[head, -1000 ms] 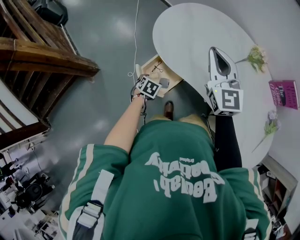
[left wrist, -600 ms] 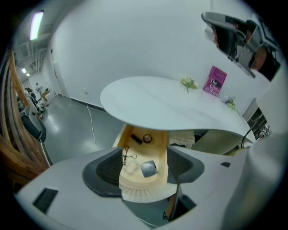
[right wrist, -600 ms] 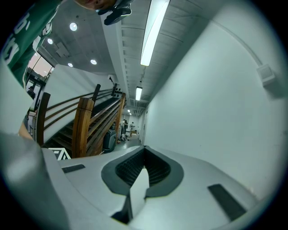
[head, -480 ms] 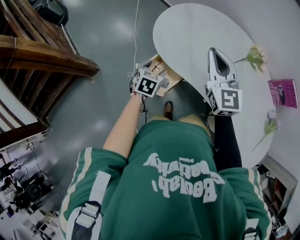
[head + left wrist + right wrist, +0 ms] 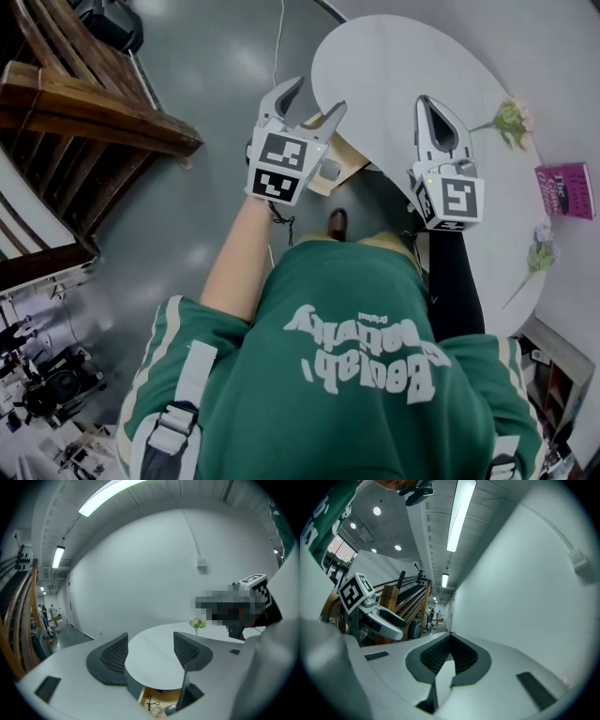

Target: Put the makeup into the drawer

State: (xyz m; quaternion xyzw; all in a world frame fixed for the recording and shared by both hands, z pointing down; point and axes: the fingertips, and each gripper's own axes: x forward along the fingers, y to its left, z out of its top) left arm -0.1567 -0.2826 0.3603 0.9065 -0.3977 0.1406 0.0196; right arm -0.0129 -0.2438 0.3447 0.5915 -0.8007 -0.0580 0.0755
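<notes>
The wooden drawer [image 5: 345,157] stands pulled out under the edge of the round white table [image 5: 403,66]. In it lies a small grey makeup item [image 5: 328,169]. In the left gripper view the drawer [image 5: 161,700] holds a black looped tool [image 5: 151,702] and a small grey piece [image 5: 169,709]. My left gripper [image 5: 319,94] is raised above the drawer, open and empty; its jaws [image 5: 150,656] frame the table edge. My right gripper [image 5: 429,105] hovers over the table with its jaws together [image 5: 450,656] and nothing between them.
A pink book [image 5: 565,187] and two sprigs of flowers [image 5: 511,117] [image 5: 542,248] lie on the table's right side. A wooden stair structure [image 5: 94,103] rises at the left over the grey floor. A thin cable [image 5: 277,47] runs across the floor. My shoe [image 5: 337,221] is below the drawer.
My left gripper has lifted up and away from the drawer, and its open jaws now show. The right gripper has stayed where it was.
</notes>
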